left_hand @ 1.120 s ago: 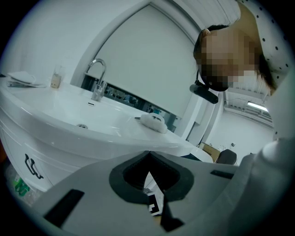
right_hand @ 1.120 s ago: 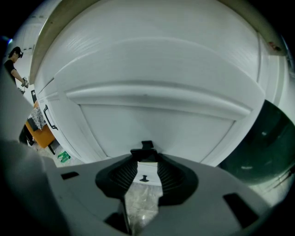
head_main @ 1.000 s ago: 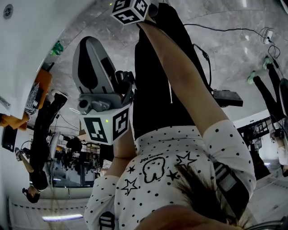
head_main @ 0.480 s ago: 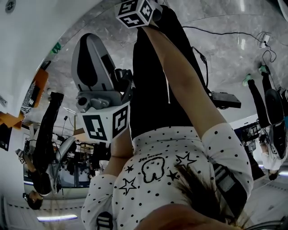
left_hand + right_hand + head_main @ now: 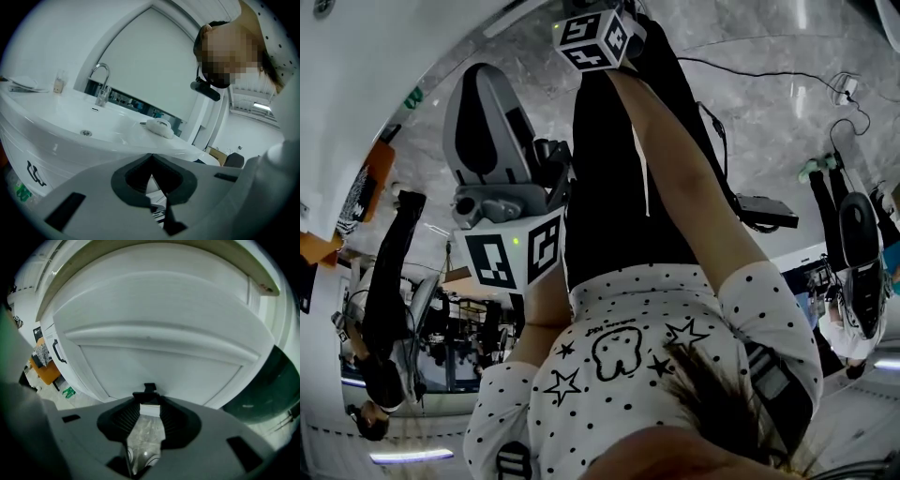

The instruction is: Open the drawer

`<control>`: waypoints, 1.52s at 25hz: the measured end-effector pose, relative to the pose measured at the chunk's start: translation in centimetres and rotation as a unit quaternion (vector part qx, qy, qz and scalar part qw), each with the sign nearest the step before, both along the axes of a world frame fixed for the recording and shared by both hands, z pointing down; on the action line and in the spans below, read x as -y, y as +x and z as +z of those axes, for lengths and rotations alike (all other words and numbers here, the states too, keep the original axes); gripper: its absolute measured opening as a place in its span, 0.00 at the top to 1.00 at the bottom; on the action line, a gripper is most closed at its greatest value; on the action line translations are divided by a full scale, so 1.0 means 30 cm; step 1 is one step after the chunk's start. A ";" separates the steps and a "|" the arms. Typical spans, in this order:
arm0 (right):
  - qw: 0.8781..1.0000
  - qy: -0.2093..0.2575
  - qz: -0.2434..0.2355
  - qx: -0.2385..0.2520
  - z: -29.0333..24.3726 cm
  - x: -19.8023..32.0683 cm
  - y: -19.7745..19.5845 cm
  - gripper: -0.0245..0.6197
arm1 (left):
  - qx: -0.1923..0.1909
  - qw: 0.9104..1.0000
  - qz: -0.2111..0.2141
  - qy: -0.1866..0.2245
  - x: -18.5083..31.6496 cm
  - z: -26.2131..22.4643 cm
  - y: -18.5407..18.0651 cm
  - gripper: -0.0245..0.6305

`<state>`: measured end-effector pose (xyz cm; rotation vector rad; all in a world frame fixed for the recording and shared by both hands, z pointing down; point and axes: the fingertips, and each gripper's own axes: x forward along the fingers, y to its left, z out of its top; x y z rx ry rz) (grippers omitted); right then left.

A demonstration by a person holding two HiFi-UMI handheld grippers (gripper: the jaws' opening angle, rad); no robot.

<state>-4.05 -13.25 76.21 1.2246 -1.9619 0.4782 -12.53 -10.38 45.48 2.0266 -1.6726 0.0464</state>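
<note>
In front of the right gripper [image 5: 150, 401] stands a white cabinet [image 5: 117, 376]; across its upper part we see the drawer [image 5: 154, 305], a wide plain front just under the pale edge of the table [image 5: 262, 281]; it lies in line with the fronts around it and looks closed. Below it a narrow ledge [image 5: 154, 341] runs across, and under that sits a lower panel [image 5: 178, 371]. The right jaws are spread with nothing held between them (only marbled floor [image 5: 140, 437] and a strip of white cabinet show through the gap); they point at the lower panel, beneath the drawer, and we cannot tell whether their tips touch it.

The left gripper [image 5: 151, 157] has its jaws pressed together at the tips, pinching nothing; it is well away from the drawer. Beyond it we see a white sink [image 5: 56, 122] with a curved tap [image 5: 101, 84], a drain [image 5: 85, 133] and a small white thing [image 5: 159, 127] lying on its rim; a black handle [image 5: 33, 172] shows on the front below the sink.

From the head view we look down a dotted shirt [image 5: 628, 375] and black trousers [image 5: 619, 169]; the left gripper is held at the left, its marker cube [image 5: 508, 258] facing us; the right gripper's cube [image 5: 598, 39] sits at the top, at the end of a bare forearm [image 5: 694, 187].
</note>
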 end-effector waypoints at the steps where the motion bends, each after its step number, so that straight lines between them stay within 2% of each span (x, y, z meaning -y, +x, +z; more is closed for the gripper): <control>1: 1.000 -0.002 0.000 -0.001 0.003 -0.010 0.004 0.74 | 0.000 1.000 -0.001 0.000 0.000 0.003 -0.002 0.96; 20: 1.000 -0.022 0.000 -0.009 0.042 -0.188 0.071 0.74 | -0.002 1.000 -0.006 -0.006 -0.031 0.042 -0.008 0.96; 38: 1.000 -0.029 0.006 -0.009 0.044 -0.187 0.068 0.74 | -0.004 1.000 -0.008 -0.010 -0.015 0.044 -0.014 0.96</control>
